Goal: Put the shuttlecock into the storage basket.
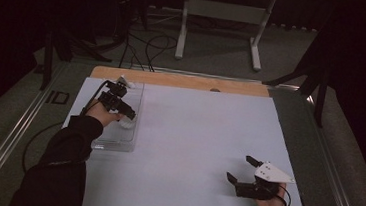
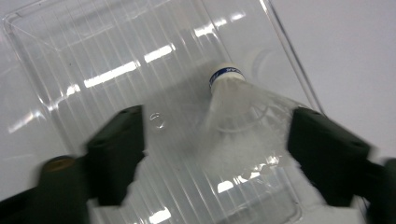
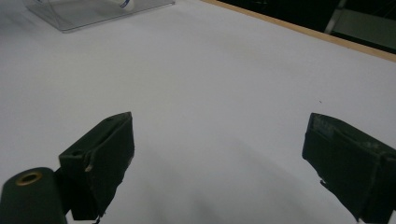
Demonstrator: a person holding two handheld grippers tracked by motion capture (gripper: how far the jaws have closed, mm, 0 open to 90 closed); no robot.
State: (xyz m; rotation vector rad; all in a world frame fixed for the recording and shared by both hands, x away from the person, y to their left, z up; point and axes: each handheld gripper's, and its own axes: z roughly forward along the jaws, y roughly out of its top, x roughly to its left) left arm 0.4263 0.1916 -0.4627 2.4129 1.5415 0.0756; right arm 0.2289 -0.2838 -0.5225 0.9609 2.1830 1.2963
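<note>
Left gripper view looks down between two black jaws that stand wide apart, and a white shuttlecock (image 2: 243, 116) lies in the gap between them, closer to the jaw at the picture's right. Its feather skirt comes very near that jaw, but I cannot tell if it touches; the other jaw is clearly apart from it, so nothing is squeezed. The shuttlecock's long axis runs from the jaws outward: the skirt points toward the camera and the cork head with its blue band points away, a little to the picture's left. It rests on the ribbed floor of a clear plastic tray (image 2: 70, 60).

From the high view, the left gripper (image 1: 125, 116) hangs over this tray at the left side of the table (image 1: 193, 134), so the left hand is by far the nearer one. The right gripper (image 1: 240, 169) sits well apart, near the table's right front corner, with its jaws also spread and only bare table surface between them in the right gripper view.

In my judgement, a grasp would need the left jaws to shift slightly toward the skirt's side, so the skirt sits centred before they close across the axis.
</note>
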